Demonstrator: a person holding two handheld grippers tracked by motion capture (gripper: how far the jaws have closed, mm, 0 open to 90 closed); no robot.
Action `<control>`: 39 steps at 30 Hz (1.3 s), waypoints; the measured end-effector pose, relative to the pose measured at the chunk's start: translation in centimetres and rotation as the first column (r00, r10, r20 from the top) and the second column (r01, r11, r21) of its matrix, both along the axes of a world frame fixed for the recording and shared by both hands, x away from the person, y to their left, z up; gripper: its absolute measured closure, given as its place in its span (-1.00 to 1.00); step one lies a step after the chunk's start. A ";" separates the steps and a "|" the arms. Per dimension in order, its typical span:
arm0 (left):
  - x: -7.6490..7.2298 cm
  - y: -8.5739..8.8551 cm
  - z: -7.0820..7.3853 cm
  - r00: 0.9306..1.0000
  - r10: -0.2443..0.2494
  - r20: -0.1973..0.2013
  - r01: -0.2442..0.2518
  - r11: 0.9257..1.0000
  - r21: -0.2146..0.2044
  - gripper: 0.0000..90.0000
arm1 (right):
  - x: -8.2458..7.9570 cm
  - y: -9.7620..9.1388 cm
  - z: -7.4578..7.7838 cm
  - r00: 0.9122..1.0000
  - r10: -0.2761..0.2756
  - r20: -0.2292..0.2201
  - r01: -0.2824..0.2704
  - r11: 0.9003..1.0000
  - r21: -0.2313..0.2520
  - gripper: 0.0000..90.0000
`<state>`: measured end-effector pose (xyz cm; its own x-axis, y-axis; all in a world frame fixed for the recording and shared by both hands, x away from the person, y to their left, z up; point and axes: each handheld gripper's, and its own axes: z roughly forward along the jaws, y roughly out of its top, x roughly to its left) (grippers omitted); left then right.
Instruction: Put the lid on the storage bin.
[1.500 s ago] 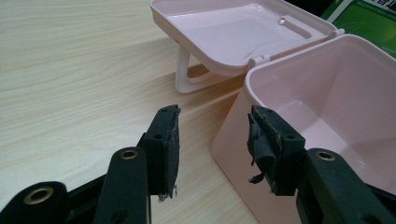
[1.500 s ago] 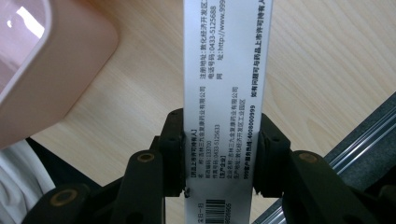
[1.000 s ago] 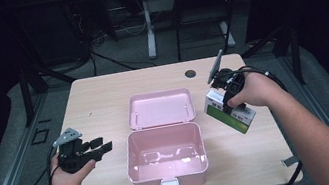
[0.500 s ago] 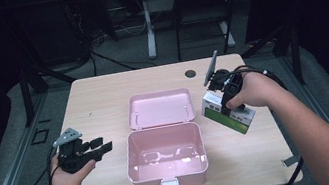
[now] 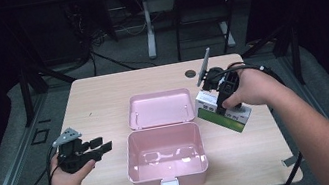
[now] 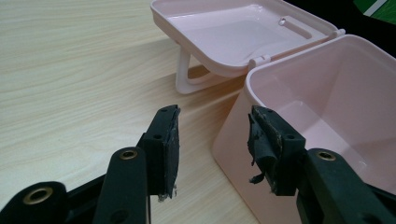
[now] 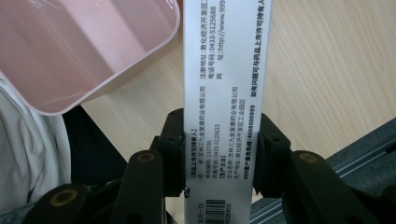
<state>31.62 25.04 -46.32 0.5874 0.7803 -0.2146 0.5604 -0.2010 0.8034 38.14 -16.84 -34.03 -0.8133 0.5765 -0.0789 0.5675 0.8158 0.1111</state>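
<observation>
Right tool (image 5: pixel 224 96) clamped on carton (image 5: pixel 220 112), lifted beside bin (image 5: pixel 166 159). Keep carton level, lower inside bin, then release. Left tool (image 5: pixel 101 145) apart, empty.

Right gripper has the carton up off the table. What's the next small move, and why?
Probably carry the green-and-white carton leftward over the open pink box. The right gripper clamps it by its narrow sides, beside the box's right wall rather than above it; the lid lies back.

Bright overhead light, dark surroundings, soft close-up focus.
</observation>
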 end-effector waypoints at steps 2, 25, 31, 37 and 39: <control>0.0 0.0 0.0 1.000 0.001 0.001 -0.001 1.000 -0.001 0.18 | 0.0 0.1 0.0 1.000 0.007 0.001 -0.007 1.000 0.000 0.37; 0.0 -0.1 0.0 1.000 0.003 0.008 -0.003 1.000 -0.005 0.18 | -1.4 2.7 1.0 0.993 0.113 0.013 -0.113 0.994 -0.009 0.37; 0.0 0.0 0.0 1.000 -0.001 0.006 0.001 1.000 -0.011 0.18 | -1.7 4.1 0.6 0.988 0.151 0.007 -0.151 0.988 -0.011 0.37; 0.0 0.0 0.0 1.000 -0.001 0.005 0.001 1.000 -0.011 0.17 | -2.4 5.7 0.6 0.980 0.200 0.010 -0.200 0.980 -0.010 0.37; 0.0 0.0 0.1 1.000 -0.002 0.004 0.002 1.000 -0.012 0.17 | -2.7 6.2 0.6 0.976 0.216 0.013 -0.216 0.976 -0.010 0.37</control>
